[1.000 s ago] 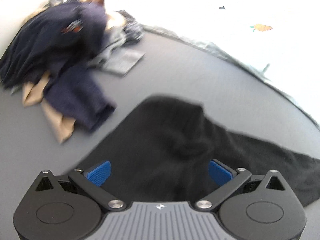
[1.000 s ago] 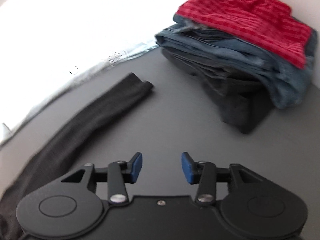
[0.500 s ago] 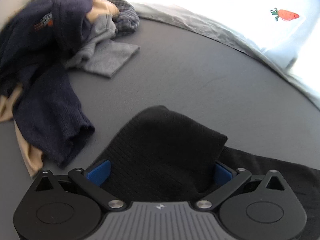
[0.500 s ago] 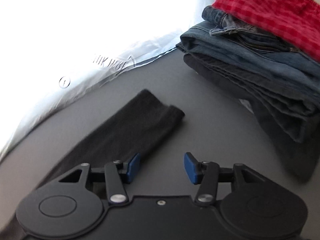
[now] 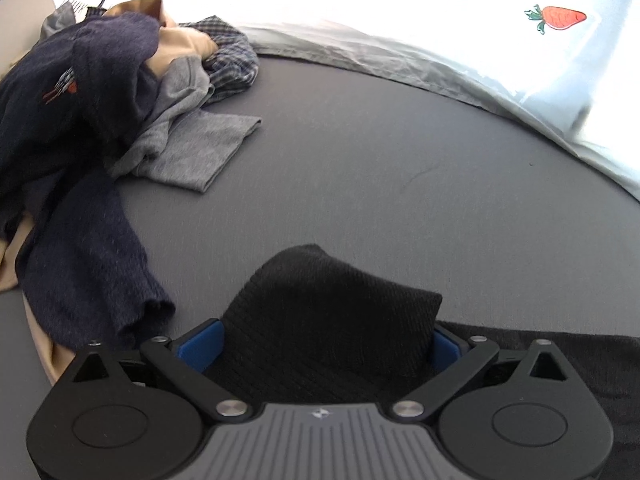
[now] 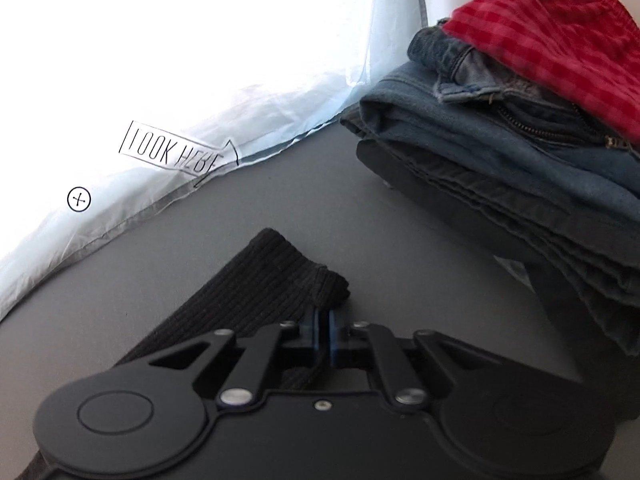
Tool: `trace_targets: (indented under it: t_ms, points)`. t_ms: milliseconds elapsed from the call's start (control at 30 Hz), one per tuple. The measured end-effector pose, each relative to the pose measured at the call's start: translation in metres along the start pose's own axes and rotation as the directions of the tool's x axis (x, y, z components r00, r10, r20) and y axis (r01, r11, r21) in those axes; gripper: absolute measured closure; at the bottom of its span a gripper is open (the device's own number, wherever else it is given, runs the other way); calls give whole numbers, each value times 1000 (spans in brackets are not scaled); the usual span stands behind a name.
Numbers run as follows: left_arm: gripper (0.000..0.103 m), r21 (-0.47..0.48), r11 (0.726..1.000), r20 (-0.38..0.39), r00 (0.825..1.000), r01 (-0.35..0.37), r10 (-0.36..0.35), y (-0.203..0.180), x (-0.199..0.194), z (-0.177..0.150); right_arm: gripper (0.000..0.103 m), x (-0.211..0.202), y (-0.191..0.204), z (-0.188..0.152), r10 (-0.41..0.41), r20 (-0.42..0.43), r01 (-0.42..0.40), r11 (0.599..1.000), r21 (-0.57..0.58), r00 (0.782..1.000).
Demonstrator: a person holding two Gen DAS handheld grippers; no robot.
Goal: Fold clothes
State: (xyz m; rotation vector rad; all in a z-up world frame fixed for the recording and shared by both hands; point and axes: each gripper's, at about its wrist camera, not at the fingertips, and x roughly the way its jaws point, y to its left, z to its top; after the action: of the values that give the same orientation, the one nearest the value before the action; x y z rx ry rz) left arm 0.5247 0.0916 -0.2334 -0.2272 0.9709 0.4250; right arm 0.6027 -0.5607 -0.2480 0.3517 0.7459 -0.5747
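Nearest to us in the right wrist view, our right gripper (image 6: 322,330) has its blue fingers (image 6: 311,330) pinched together on the ribbed cuff of the black knit garment (image 6: 256,284); a fold of the cloth sits between the pads and bunches just beyond them. The rest of that sleeve runs back to the left of the fingers across the grey surface (image 6: 280,196).

In the left wrist view, our left gripper (image 5: 320,344) stands wide, and a folded mound of the same black knit garment (image 5: 332,304) fills the gap between its blue fingers (image 5: 200,344). The cloth hides most of the right pad, so we cannot tell whether the pads press on it. More of the black knit spreads to the right of these fingers.

Farther out, ahead and to the right of our right fingers, a stack of folded jeans (image 6: 500,152) rests on the surface with a red checked garment (image 6: 560,40) on top. Ahead and to the left of our left fingers lies a loose heap: a navy sweater (image 5: 72,128), a grey top (image 5: 192,140) and a checked shirt (image 5: 232,60). Beyond both, pale printed bedding (image 5: 440,48) borders the surface.
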Motion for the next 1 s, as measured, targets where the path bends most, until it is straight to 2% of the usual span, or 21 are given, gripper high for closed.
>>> trace_targets:
  t_ms: [133,233,300,333,367,400,433,467,500,567,600,700,767,833,900,933,967,1000]
  points:
    - [5,-10,999,22,999,50,-50,8,-2,9,98,-8,-1,0,-8,26,9,999,-35,1000]
    - [10,-39,998,-13,998,56,-56,10,6,14,99,-14,-2,1,-12,40,14,998,-55,999]
    - [29,41,999,-12,1000,-2,2,-2,8,18,99,-17,0,3,-17,49,20,997,-71,999]
    - [36,48,999,-3,1000,-2,2,-6,6,19,99,-19,2,3,-21,56,26,997,-79,998]
    - [49,29,999,0,1000,-22,22,-8,5,21,99,-22,4,3,-27,70,33,995,-95,997]
    - [68,13,999,4,999,-47,47,-11,4,22,99,-27,7,3,-31,90,41,992,-117,995]
    - [82,4,996,9,996,-84,84,-13,3,23,99,-33,11,2,-32,114,48,990,-135,993]
    - [89,-11,994,14,994,-112,112,-14,2,25,99,-38,14,2,-33,138,54,987,-153,990]
    - [92,-50,992,17,993,-116,117,-11,-1,27,99,-45,17,2,-34,165,62,984,-165,986]
    - [93,-124,983,37,989,-135,140,-4,-11,32,99,-60,20,5,-38,224,79,981,-177,974]
    - [93,-128,980,53,985,-154,162,-3,-17,34,99,-67,20,6,-46,251,93,980,-178,967]
    - [93,-75,973,79,971,-219,224,-9,-16,39,99,-77,12,9,-73,279,121,980,-158,958]
    - [90,-38,970,54,968,-242,244,-14,-1,41,99,-64,5,7,-89,231,127,980,-155,969]
    - [83,-2,973,20,972,-232,232,-18,14,41,98,-37,-3,2,-97,106,114,979,-170,990]
    - [65,55,964,34,965,-260,258,-26,12,45,94,-21,-11,-6,-114,17,115,980,-164,993]
    - [62,80,961,44,964,-266,263,-29,8,47,89,-21,-16,-8,-116,5,115,981,-156,993]
    - [56,89,960,64,964,-264,259,-29,1,49,77,-22,-20,-9,-117,-4,115,982,-147,993]
    - [47,88,965,84,967,-246,239,-28,-7,49,72,-26,-26,-11,-111,-10,109,986,-129,994]
